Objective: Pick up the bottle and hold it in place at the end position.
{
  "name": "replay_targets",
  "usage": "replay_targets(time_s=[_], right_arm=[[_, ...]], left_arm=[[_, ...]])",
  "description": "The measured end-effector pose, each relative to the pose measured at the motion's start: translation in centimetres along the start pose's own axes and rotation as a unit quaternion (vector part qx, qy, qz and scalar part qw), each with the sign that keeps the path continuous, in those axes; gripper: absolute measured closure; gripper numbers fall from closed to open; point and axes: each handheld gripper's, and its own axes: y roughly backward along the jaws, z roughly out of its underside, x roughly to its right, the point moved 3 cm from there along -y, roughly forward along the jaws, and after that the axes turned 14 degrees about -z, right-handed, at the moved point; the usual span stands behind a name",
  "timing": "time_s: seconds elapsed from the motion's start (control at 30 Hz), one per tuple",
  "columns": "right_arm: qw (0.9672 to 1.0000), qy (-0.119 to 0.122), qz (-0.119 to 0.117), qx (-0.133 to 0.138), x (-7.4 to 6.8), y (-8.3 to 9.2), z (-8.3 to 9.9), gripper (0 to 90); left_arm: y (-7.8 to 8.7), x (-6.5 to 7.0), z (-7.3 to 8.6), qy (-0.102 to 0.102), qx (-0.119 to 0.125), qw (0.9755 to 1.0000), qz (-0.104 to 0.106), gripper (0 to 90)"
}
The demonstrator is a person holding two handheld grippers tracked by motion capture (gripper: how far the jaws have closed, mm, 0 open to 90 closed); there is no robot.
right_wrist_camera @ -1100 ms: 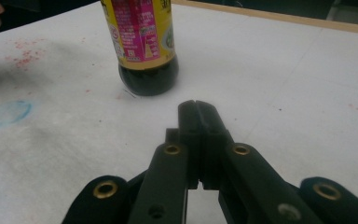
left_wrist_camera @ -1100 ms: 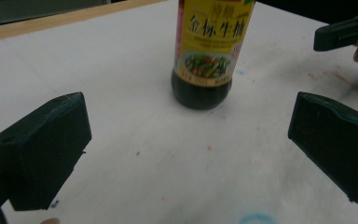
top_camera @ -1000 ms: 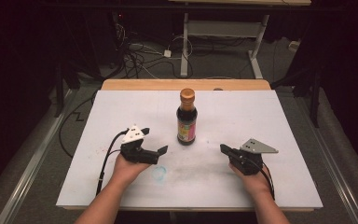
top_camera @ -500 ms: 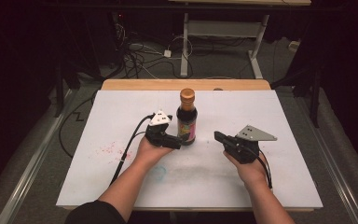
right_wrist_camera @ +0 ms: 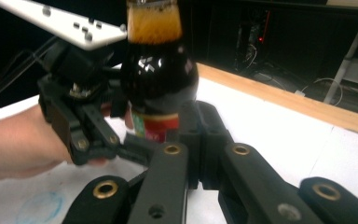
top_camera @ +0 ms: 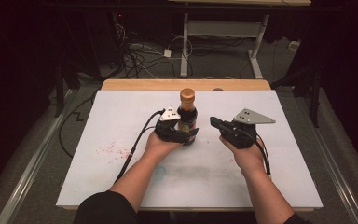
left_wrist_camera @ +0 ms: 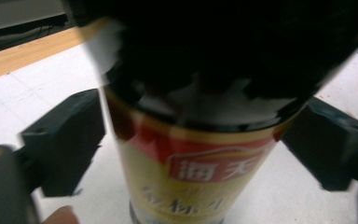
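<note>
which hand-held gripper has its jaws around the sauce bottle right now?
The left hand-held gripper: its jaws sit either side of the sauce bottle at label height. The right hand-held gripper is beside the bottle, apart from it, jaws together.

A lab or workshop recording space, dim around a lit table.

A white-topped table with a wooden far edge stands on grey floor; tangled cables and a metal desk frame lie beyond in darkness.

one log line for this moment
bottle: upright on table | left tongs: open around bottle | right tongs: beside bottle, jaw state unclear
</note>
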Motion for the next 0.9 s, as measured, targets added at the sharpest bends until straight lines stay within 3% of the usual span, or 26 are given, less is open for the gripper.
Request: replay_targets(time_s=[0.03,0.07,0.1,0.13,0.17,0.2,0.23,0.27,0.3,0.37,0.4,0.43,0.7,0.73,0.77,0.9], right_arm=[[1.0000,0.000,0.000,0.000,0.0,0.0,0.0,90.0],[1.0000,-0.002,0.001,0.001,0.0,0.0,-0.2,90.0],[1.0000,0.001,0.001,0.003,0.0,0.0,-0.4,90.0],[1.0000,0.000,0.001,0.003,0.0,0.0,-0.6,90.0],[1.0000,0.001,0.002,0.003,0.0,0.0,-0.9,90.0],[1.0000,0.005,0.002,0.003,0.0,0.0,-1.1,90.0],[1.0000,0.004,0.001,0.005,-0.1,0.0,-1.2,90.0],[1.0000,0.004,0.001,0.005,-0.1,0.0,-1.2,90.0],[1.0000,0.006,0.001,0.004,-0.1,-0.1,-1.3,90.0],[1.0000,0.005,0.000,0.006,-0.2,-0.2,-1.7,90.0],[0.9999,0.010,-0.003,0.007,-0.2,-0.2,-2.0,90.0],[1.0000,0.005,-0.004,0.006,-0.3,-0.3,-2.2,90.0],[0.9998,0.016,-0.004,0.007,-0.6,-0.6,-4.0,90.0],[0.9996,0.028,0.002,0.008,-0.7,-0.7,-4.7,90.0],[0.9995,0.029,0.001,0.010,-0.7,-0.8,-4.9,90.0],[0.9994,0.035,0.006,0.007,-0.9,-1.1,-5.9,90.0]], left_arm=[[-0.1,0.2,0.1,0.008,0.008,0.9999,-0.002,16.0],[-0.3,0.7,-0.1,0.044,0.028,0.9987,0.001,16.9],[-0.4,0.7,-0.2,0.045,0.031,0.9985,-0.003,18.4],[0.1,-0.4,0.0,-0.024,-0.002,0.9996,-0.016,22.7],[0.1,-0.4,-0.1,-0.022,-0.001,0.9996,-0.016,27.2],[-0.3,0.5,-0.3,0.041,0.032,0.9986,-0.011,27.7],[-0.3,0.6,-0.4,0.044,0.035,0.9983,-0.013,28.1],[0.1,-0.3,-0.1,-0.021,-0.001,0.9996,-0.020,28.1],[-0.3,0.6,-0.4,0.043,0.034,0.9984,-0.016,28.3],[-0.1,0.7,-0.3,0.037,0.033,0.9986,-0.017,28.6],[-0.6,1.2,-0.7,0.090,0.074,0.9925,-0.036,28.7],[0.0,0.8,-0.3,0.032,0.030,0.9990,-0.012,28.7],[0.3,0.9,-0.2,0.031,0.022,0.9993,0.001,28.4],[0.8,-0.4,0.1,-0.054,-0.022,0.9983,-0.002,28.3],[0.2,0.8,-0.2,0.037,0.024,0.9990,0.005,28.3],[0.1,0.6,-0.1,0.040,0.030,0.9987,0.014,28.0]])
